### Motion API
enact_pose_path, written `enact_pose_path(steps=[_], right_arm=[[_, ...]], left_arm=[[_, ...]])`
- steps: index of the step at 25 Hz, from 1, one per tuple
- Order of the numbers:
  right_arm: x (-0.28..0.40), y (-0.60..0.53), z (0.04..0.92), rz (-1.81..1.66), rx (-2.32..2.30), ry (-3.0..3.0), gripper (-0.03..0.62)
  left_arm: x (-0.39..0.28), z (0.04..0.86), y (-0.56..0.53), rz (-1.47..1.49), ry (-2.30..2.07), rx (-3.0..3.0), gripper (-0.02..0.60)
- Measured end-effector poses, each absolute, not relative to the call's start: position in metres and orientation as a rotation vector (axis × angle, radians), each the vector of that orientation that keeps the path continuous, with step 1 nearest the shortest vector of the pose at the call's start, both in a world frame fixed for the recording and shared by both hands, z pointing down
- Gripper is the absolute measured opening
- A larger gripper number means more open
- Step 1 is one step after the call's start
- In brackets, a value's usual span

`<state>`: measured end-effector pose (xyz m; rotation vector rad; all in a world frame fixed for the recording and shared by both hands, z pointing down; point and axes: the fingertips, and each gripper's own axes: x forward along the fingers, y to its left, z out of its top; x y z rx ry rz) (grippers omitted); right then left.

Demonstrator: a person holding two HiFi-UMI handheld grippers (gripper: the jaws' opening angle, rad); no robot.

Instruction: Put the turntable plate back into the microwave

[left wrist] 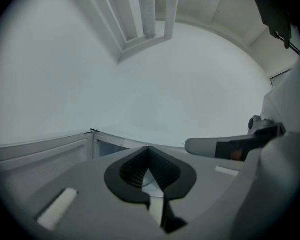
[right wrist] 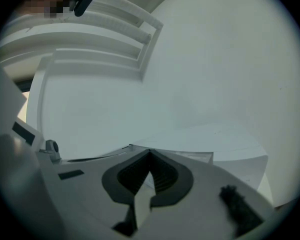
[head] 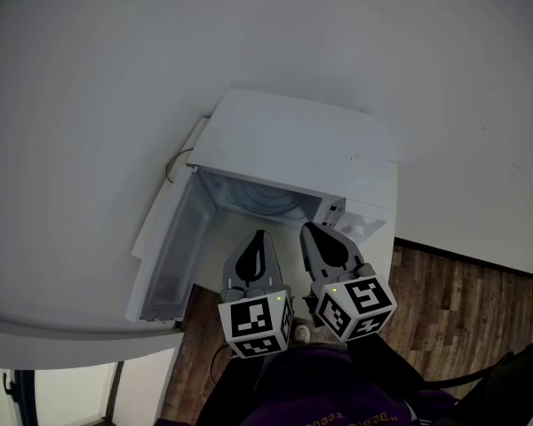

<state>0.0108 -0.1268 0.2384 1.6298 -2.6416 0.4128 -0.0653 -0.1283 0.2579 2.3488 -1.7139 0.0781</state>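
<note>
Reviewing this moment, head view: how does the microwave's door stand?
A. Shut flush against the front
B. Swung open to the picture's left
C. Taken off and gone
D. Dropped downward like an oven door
B: the door of the microwave stands swung out at the left, with the inside exposed.

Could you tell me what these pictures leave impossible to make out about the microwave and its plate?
- Head view: the microwave's own top hides most of the turntable plate; whether it is seated cannot be told.
- Left gripper view: the left gripper's body blocks the microwave's inside.
- Right gripper view: the right gripper does likewise.
</note>
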Motion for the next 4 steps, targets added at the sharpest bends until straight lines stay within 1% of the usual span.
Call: enact_pose_path(steps=[4], right_arm=[[0.0124, -0.1283, 0.2389, 0.42, 1.631, -2.647, 0.009]], left_arm=[[-0.0621, 0.2578, -0.1284, 0.082, -1.716, 2.354, 0.008]])
